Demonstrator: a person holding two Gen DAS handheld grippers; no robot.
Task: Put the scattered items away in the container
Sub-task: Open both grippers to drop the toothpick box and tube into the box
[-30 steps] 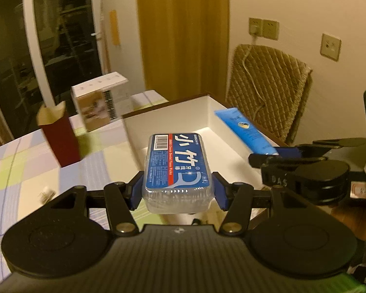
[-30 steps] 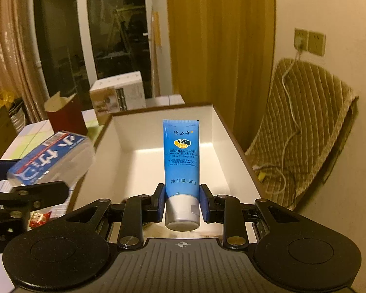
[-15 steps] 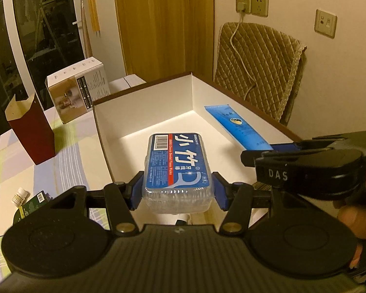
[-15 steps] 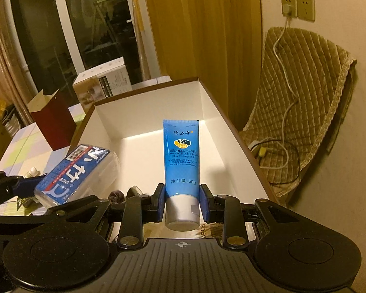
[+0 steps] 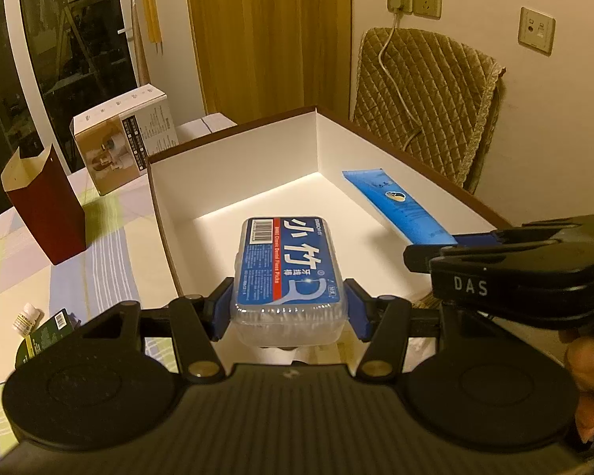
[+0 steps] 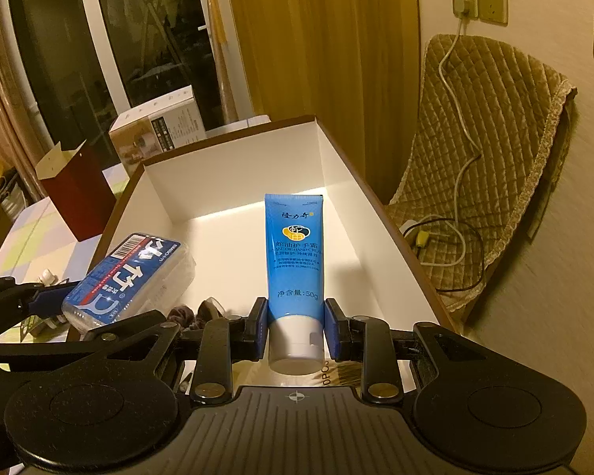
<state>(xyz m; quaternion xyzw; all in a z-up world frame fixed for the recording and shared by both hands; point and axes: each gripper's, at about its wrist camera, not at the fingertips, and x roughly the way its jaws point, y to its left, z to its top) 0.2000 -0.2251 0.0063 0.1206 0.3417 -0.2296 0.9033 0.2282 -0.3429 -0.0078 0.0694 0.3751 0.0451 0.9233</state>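
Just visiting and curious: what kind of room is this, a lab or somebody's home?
Most likely a home, perhaps a dining corner: a table under a pastel checked tablecloth, a chair draped with a quilted tan cover, and dark glass doors beside a mustard curtain.

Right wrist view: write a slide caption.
Right gripper holds a blue hand cream tube over the white box.

Warm, dim yellowish indoor light fills both views. Ahead of the jaws, a bright strip glows on the white box floor. Fisheye bending curves the edges; corners darken.
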